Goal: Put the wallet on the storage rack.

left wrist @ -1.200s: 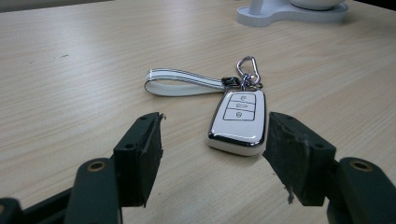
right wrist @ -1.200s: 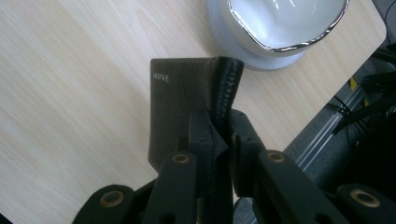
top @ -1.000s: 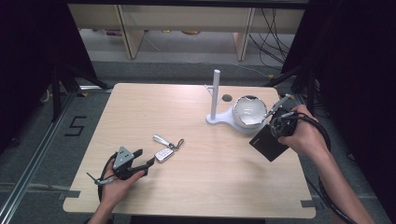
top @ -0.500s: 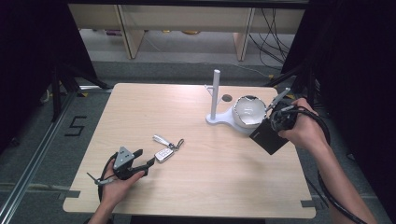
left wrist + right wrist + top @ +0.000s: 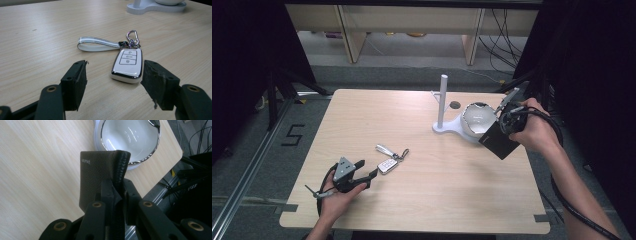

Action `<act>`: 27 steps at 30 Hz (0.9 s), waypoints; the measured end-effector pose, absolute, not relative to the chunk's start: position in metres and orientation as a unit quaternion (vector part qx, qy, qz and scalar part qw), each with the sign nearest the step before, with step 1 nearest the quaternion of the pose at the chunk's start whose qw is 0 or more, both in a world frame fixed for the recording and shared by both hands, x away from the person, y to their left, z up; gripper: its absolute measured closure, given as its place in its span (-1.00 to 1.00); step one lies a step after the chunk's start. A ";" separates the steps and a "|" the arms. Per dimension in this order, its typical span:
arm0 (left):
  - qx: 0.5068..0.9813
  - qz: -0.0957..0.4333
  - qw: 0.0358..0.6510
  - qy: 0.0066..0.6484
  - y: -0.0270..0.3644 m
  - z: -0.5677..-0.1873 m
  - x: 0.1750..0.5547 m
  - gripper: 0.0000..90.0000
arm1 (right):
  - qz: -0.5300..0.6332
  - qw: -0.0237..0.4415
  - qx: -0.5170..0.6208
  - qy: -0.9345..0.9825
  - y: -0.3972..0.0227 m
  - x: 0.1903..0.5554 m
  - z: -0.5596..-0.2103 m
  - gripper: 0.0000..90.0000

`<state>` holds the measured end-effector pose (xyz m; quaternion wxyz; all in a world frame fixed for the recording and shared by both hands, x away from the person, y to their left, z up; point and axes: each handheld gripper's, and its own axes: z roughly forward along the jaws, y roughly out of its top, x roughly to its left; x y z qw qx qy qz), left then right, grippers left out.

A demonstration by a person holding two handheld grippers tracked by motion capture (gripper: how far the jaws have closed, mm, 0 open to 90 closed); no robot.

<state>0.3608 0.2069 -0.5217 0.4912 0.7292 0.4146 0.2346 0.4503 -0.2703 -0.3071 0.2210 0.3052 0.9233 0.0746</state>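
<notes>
A white car key fob [image 5: 127, 65] with a white strap [image 5: 96, 45] and a metal clip lies flat on the wooden table [image 5: 452, 190]. My left gripper [image 5: 367, 168] rests low beside it. The jaws of my left gripper [image 5: 116, 68] are open, and the near end of the fob [image 5: 387, 165] lies between the tips without touching the pads. At the right, my right gripper [image 5: 507, 122] is shut on a black leather wallet [image 5: 498, 142]. The wallet [image 5: 97, 175] hangs edge-on just in front of a white bowl [image 5: 130, 137].
The white bowl [image 5: 476, 120] shares a white base with an upright white post [image 5: 443, 100] at the far right of the table. A small round hole [image 5: 455, 105] lies behind the post. The table's right edge is close under my right hand.
My right hand has carried the wallet a little farther back, closer to the bowl. The left gripper and the key fob have stayed put.
</notes>
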 end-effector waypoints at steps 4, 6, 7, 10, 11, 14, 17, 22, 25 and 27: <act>0.729 0.234 0.493 0.413 0.207 -0.522 0.361 -0.20 | 0.074 0.219 0.293 0.928 -0.269 0.454 -0.306 0.83; 0.728 0.233 0.495 0.413 0.207 -0.522 0.361 -0.20 | 0.067 0.217 0.280 0.933 -0.267 0.457 -0.305 0.83; 0.728 0.233 0.495 0.413 0.207 -0.522 0.361 -0.21 | 0.067 0.217 0.280 0.933 -0.267 0.457 -0.305 0.83; 0.728 0.233 0.495 0.413 0.207 -0.522 0.361 -0.21 | 0.061 0.211 0.267 0.938 -0.267 0.461 -0.305 0.82; 0.728 0.233 0.494 0.413 0.207 -0.522 0.361 -0.21 | 0.054 0.206 0.253 0.944 -0.267 0.464 -0.305 0.82; 0.728 0.233 0.495 0.413 0.207 -0.522 0.361 -0.21 | 0.049 0.202 0.236 0.949 -0.266 0.466 -0.305 0.82; 0.728 0.233 0.495 0.413 0.207 -0.522 0.361 -0.21 | 0.041 0.190 0.198 0.961 -0.265 0.469 -0.305 0.82; 0.728 0.233 0.495 0.412 0.207 -0.522 0.361 -0.21 | 0.035 0.184 0.179 0.966 -0.263 0.470 -0.308 0.82; 0.728 0.234 0.495 0.412 0.207 -0.522 0.361 -0.21 | 0.042 0.184 0.182 0.965 -0.262 0.470 -0.309 0.82; 0.728 0.234 0.495 0.413 0.207 -0.522 0.361 -0.21 | 0.044 0.198 0.156 0.967 -0.263 0.474 -0.308 0.82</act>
